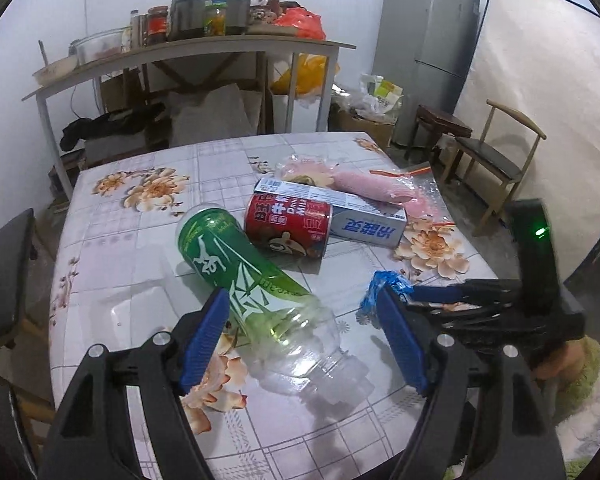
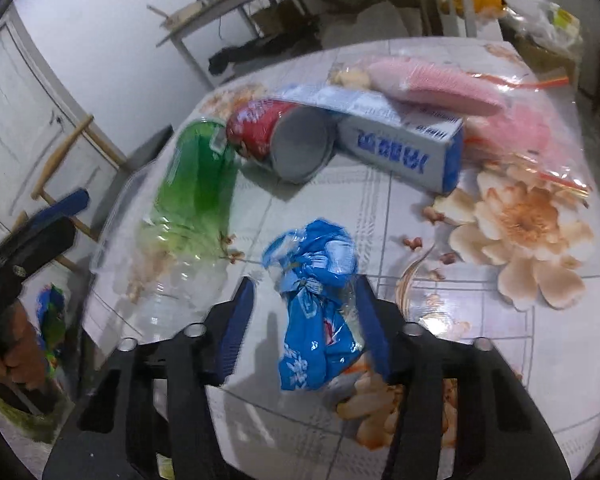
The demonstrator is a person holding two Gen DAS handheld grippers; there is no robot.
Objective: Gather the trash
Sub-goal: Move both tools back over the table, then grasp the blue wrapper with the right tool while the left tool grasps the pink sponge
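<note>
Left gripper [image 1: 300, 312] open wide astride clear bottle [image 1: 256, 276] lying on floral table [image 1: 140, 280], pads not pressing. Right gripper [image 2: 304, 300] partly open, blue wrapper [image 2: 316, 308] between fingers, beside right pad; contact unclear.

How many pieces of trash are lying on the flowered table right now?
5: green-labelled bottle between the left gripper's jaws, red can, blue-and-white carton behind it, pink bagged item at the back, blue wrapper. Others may be hidden.

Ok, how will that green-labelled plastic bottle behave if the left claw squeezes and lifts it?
The bottle looks empty and clear, so probably light. Its thin walls may buckle under the blue pads. Lying on its side on the glossy tablecloth, it could roll or slide away if nudged.
</note>
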